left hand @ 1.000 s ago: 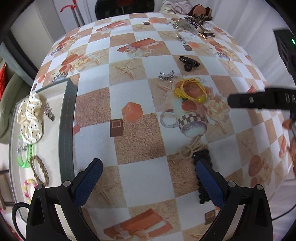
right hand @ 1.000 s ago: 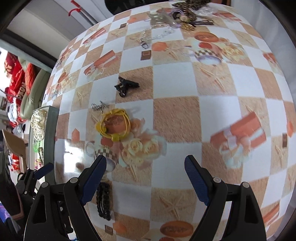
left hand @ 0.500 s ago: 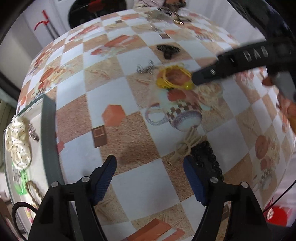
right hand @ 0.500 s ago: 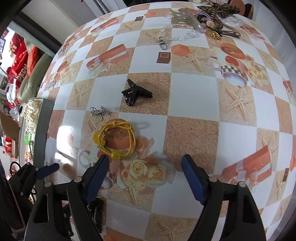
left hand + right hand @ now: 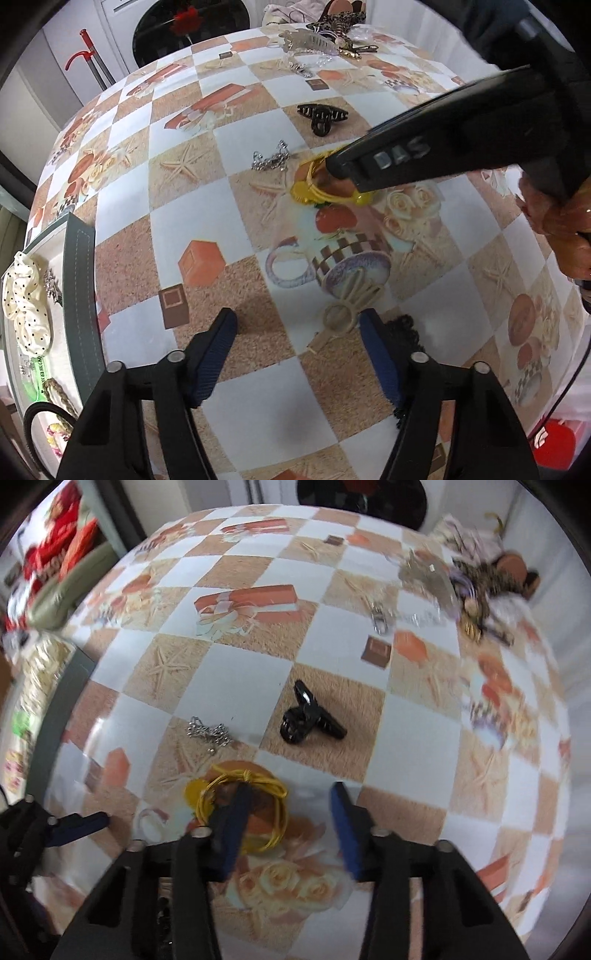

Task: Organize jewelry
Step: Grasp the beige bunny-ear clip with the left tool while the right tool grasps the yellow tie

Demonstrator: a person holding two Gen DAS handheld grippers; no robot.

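A yellow cord bracelet (image 5: 258,786) lies on the patterned tablecloth; it also shows in the left wrist view (image 5: 314,192). My right gripper (image 5: 291,819) is open and low over it, its left finger inside the loop. My left gripper (image 5: 299,350) is open, just above the cloth, with a beige hair tie (image 5: 347,306) between its fingertips and a black beaded piece (image 5: 406,332) by its right finger. A black claw clip (image 5: 310,720) and a silver chain (image 5: 208,733) lie beyond the bracelet.
A grey-rimmed tray (image 5: 79,295) at the left holds a dotted white scrunchie (image 5: 26,295), a green band and a braided bracelet. A heap of jewelry and clips (image 5: 325,37) sits at the table's far edge.
My right gripper has moved forward and down onto the yellow bracelet. My left gripper has come closer to the beige hair tie and narrowed a little.
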